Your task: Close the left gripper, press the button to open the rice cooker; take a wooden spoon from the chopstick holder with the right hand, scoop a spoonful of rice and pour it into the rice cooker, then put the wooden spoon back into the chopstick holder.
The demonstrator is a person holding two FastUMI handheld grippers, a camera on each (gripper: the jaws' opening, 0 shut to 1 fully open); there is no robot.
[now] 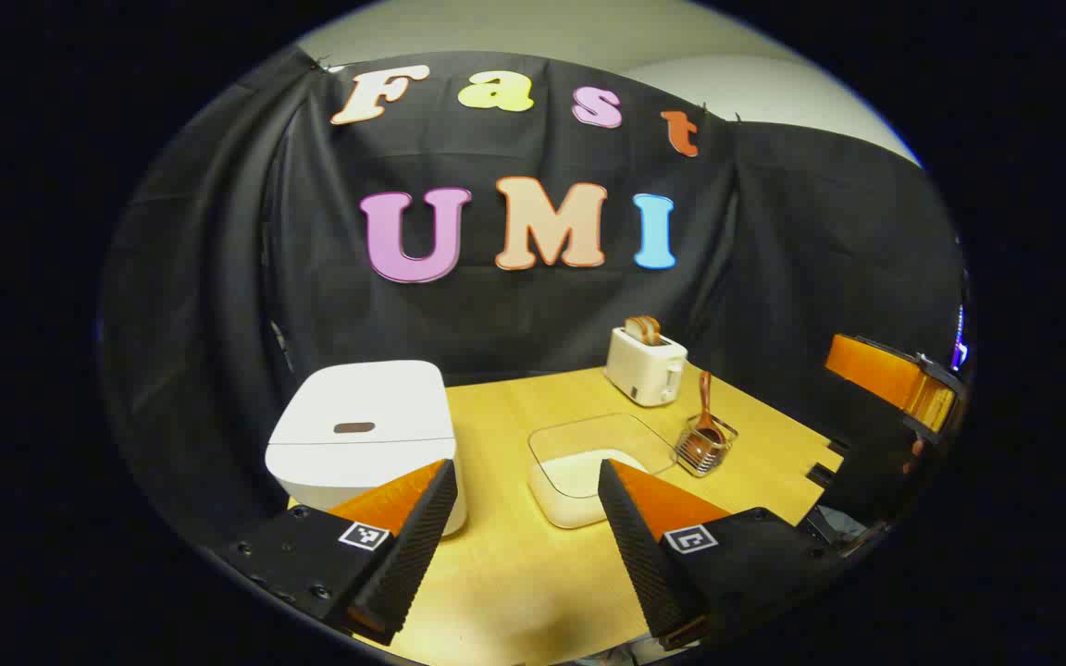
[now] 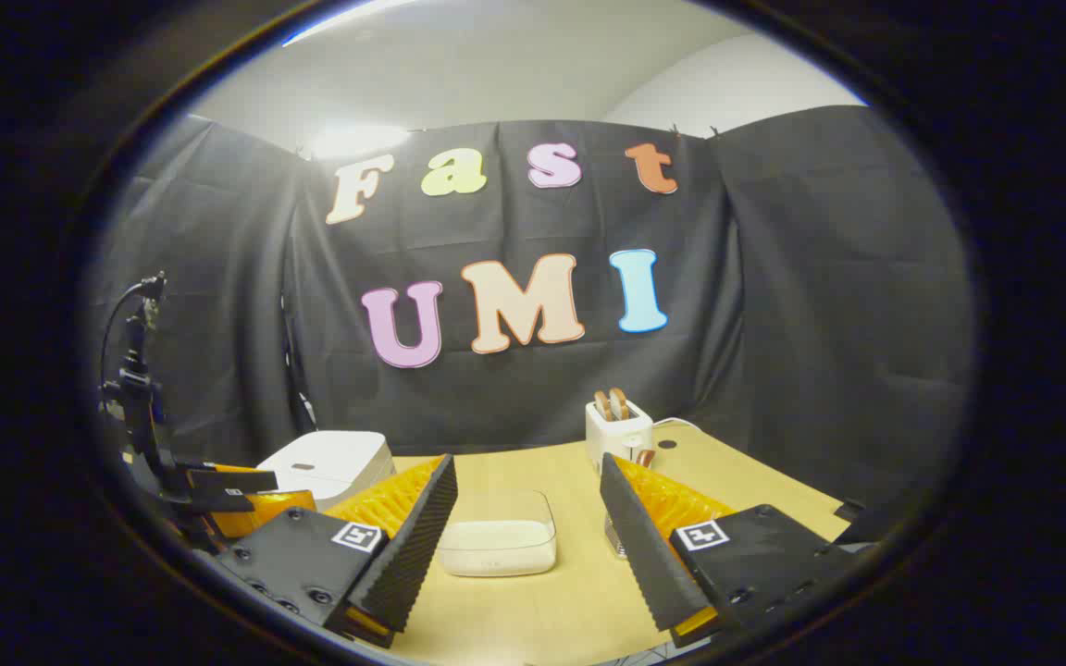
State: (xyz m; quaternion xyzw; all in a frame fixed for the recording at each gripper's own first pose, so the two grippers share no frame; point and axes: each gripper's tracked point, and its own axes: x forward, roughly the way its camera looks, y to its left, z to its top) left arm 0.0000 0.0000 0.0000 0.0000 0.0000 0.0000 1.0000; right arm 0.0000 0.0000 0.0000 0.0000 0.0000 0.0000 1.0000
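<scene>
In the left gripper view, my left gripper (image 1: 526, 546) is hanging with its jaws spread wide above the pale wooden table (image 1: 514, 583). The closed white square rice cooker (image 1: 362, 435) is sitting just beyond the left finger, the clear rectangular container of white rice (image 1: 588, 467) between the fingers, and the brown wooden spoon (image 1: 705, 412) is standing in the wire chopstick holder (image 1: 705, 449) near a white toaster (image 1: 646, 365).

In the right gripper view, my right gripper (image 2: 524, 546) is also gaping wide, holding nothing, the rice container (image 2: 498, 535) lying between its fingers and the cooker (image 2: 329, 467) sitting far left.

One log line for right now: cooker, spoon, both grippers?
white rice cooker: lid shut | wooden spoon: in wire chopstick holder | left gripper: open | right gripper: open
</scene>
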